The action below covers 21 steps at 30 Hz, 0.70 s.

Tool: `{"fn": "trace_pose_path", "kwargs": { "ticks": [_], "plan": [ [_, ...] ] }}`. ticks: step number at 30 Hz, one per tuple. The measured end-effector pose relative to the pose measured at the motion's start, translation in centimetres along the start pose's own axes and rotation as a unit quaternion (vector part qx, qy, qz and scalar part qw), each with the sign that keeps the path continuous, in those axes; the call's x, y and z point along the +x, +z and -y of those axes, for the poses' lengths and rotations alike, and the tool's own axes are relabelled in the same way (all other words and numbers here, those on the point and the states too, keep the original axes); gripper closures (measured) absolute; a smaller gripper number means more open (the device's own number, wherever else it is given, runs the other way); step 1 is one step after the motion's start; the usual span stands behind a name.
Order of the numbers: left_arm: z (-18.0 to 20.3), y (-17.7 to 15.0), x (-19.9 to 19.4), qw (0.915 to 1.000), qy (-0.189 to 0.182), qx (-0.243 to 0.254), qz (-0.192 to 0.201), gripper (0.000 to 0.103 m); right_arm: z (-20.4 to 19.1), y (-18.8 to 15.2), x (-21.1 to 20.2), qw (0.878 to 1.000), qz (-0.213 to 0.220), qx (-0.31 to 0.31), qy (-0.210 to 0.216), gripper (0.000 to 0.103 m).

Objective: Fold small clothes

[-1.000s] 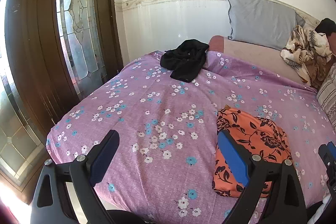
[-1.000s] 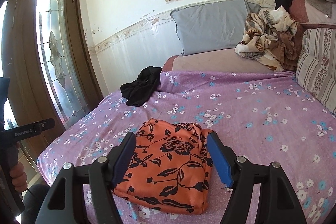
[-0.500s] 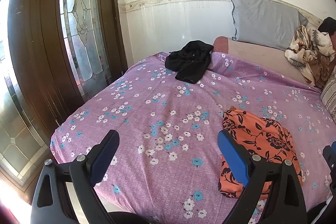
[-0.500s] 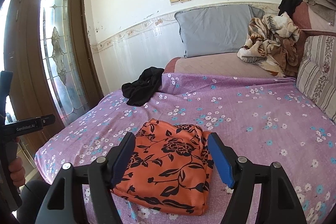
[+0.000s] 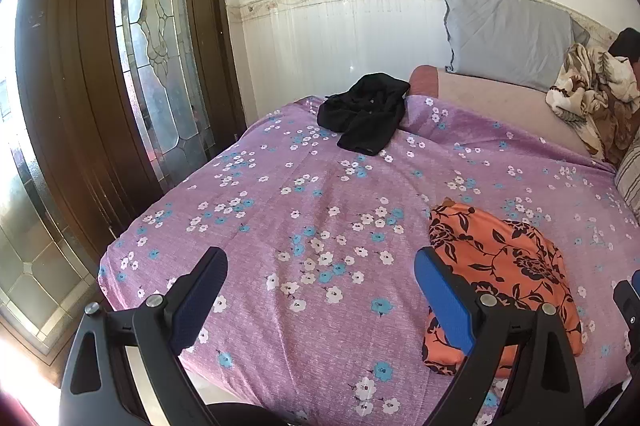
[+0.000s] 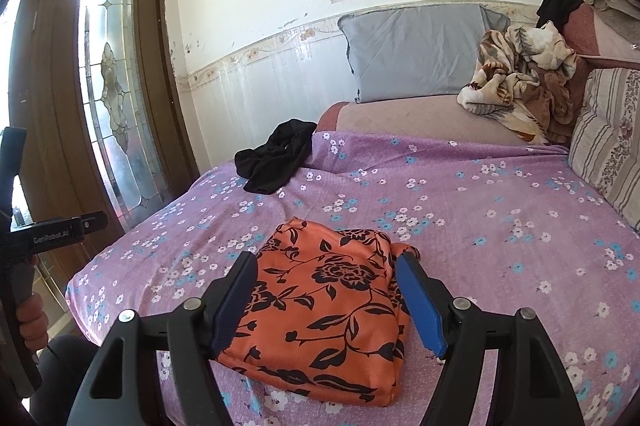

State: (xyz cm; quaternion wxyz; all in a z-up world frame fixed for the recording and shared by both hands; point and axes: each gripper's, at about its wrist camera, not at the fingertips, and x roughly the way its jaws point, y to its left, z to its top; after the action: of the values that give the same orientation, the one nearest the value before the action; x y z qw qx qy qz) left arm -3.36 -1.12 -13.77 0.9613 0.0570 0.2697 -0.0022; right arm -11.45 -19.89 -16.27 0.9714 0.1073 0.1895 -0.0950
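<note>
Both tools, left and right, hang with jaws apart and empty above the bed. The orange cloth lies folded near the bed's front edge, the black garment crumpled at the far corner. Reaching over for the black one could brush the orange stack and undo it.

Both wrist views low over bed, facing headboard wall; share orange garment.

Folded orange floral garment lies flat; crumpled black garment lies well apart.
</note>
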Motion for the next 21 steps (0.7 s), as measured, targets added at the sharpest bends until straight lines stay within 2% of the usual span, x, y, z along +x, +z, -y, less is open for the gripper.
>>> {"fn": "trace_pose_path", "kwargs": {
  "ticks": [21],
  "plan": [
    [-0.22, -0.19, 0.87, 1.0000, -0.002, 0.001, -0.008, 0.008, -0.66, -0.32, 0.63, 1.000, -0.010, -0.011, -0.001, 0.028]
  ]
}}
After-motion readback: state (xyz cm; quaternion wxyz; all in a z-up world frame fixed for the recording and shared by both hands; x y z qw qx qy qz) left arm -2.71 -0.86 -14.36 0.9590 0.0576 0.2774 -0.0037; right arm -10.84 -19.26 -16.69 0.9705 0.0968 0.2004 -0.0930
